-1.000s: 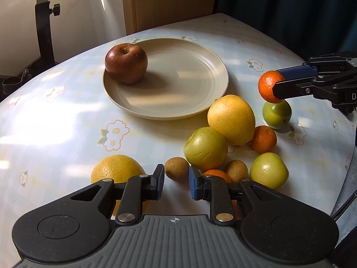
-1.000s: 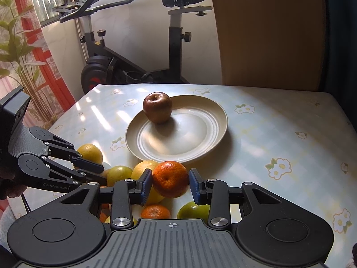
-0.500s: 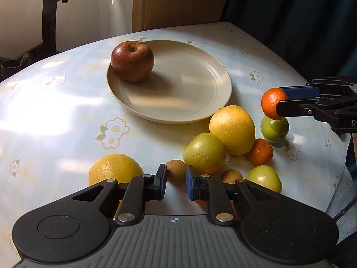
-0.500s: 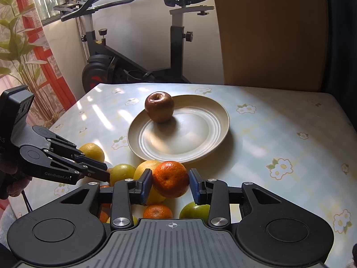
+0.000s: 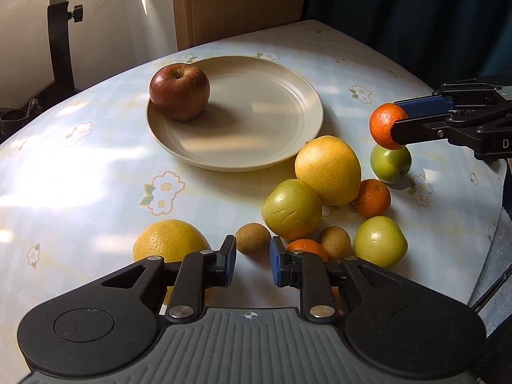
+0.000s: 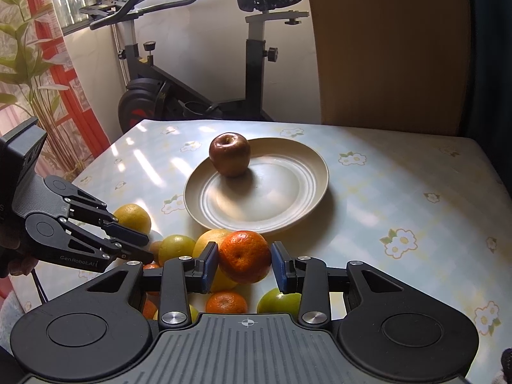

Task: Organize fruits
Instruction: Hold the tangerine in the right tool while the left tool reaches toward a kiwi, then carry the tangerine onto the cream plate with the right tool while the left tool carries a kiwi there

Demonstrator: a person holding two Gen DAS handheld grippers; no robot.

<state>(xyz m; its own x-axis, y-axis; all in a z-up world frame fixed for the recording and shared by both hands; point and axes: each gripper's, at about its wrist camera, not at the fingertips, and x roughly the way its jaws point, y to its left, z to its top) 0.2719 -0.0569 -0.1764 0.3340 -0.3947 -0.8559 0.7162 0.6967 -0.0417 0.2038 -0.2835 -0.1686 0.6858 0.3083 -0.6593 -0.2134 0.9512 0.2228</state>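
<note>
Right fingers [image 6: 245,264] are clamped on a mandarin [image 6: 244,256], raised above the fruit pile on the surface [image 6: 400,192]. The plate [image 6: 307,204] lies straight ahead. Left fingers [image 5: 252,264] are closed, empty.

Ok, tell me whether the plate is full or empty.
Nearly empty: the plate holds only the red apple, near its far-left rim. The other fruit lies on the table or, one tangerine, in the right gripper.
</note>
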